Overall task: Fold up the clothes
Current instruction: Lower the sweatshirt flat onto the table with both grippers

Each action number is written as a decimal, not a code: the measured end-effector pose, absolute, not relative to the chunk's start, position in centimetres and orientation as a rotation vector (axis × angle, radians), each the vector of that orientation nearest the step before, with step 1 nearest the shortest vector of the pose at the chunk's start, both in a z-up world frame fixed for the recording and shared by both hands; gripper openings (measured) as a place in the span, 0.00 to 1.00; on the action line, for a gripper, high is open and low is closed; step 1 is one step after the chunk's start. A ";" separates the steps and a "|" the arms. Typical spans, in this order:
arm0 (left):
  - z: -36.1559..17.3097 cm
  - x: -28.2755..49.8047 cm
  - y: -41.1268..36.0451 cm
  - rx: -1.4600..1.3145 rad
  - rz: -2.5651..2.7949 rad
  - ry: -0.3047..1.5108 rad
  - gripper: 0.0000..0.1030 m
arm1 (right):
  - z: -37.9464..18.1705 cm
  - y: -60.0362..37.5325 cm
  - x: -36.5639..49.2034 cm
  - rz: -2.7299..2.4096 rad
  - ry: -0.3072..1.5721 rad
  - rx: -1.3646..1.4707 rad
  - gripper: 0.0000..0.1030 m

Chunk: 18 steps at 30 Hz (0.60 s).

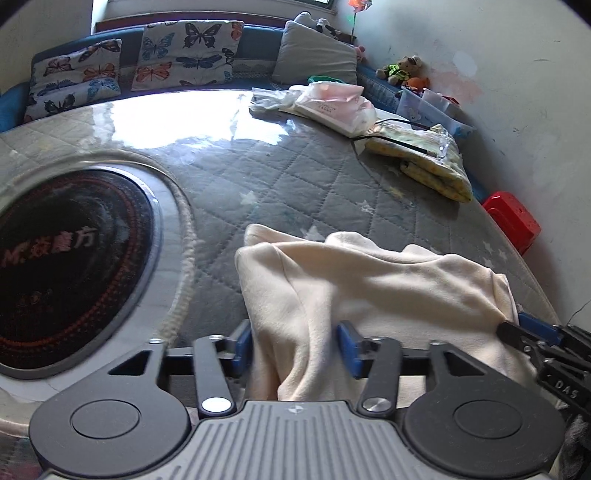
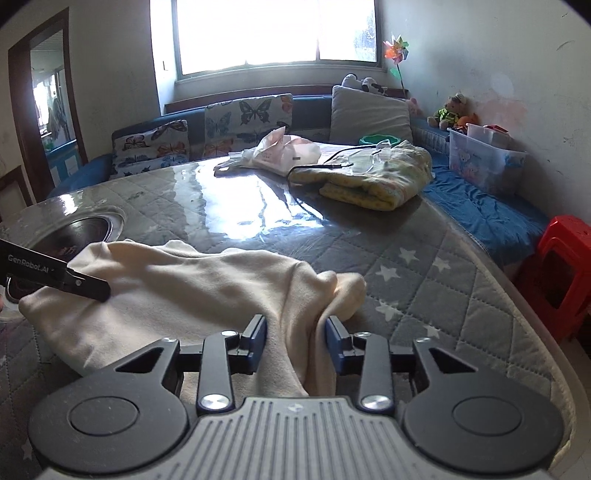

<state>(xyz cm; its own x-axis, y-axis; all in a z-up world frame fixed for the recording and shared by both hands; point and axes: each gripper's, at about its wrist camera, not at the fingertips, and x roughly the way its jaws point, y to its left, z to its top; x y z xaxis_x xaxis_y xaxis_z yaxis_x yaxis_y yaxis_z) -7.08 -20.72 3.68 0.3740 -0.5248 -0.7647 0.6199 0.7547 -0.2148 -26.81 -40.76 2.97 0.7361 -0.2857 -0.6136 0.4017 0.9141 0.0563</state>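
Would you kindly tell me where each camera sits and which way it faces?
Left wrist: on the left claw, looking down its fingers over the cream garment and quilted table; the right claw shows at right.
Right wrist: on the right claw, facing the window; the left claw shows at left.
Shared: garment, table, yellow blanket.

Pretty clearly someone's living room at home. There's a big table [image 2: 424,258] covered with a quilted grey star-print cloth under clear plastic, with a built-in round cooktop [image 1: 70,266] sunk into it. Along the far side and the wall runs a blue bench sofa [image 2: 491,214] with 2 butterfly cushions [image 1: 188,55] and a plain grey pillow [image 2: 369,110]. Stuffed toys [image 2: 452,110] sit in the corner next to a clear storage bin [image 2: 484,162], plus a pinwheel [image 2: 396,50] by the bright window [image 2: 277,33]. A red plastic stool [image 2: 561,273] stands beside the table, and a wooden doorway [image 2: 44,99] opens on the left.
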 end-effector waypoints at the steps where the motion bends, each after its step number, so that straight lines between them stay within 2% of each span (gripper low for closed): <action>1: 4.0 -7.1 -20.6 0.123 -0.728 0.916 0.57 | 3.3 -40.8 -26.9 -0.385 0.633 0.186 0.36; 6: 5.7 -7.1 -20.5 0.149 -0.710 0.825 0.55 | 4.9 -40.5 -26.6 -0.379 0.587 0.169 0.36; 9: 5.9 -6.9 -21.4 0.151 -0.726 0.809 0.43 | 5.1 -40.1 -25.4 -0.353 0.583 0.162 0.36; 13: 5.8 -6.6 -23.0 0.162 -0.751 0.799 0.35 | 4.6 -39.3 -22.8 -0.308 0.598 0.152 0.36; 18: 4.9 -6.3 -24.6 0.192 -0.781 0.795 0.34 | 3.5 -38.8 -20.1 -0.284 0.628 0.143 0.36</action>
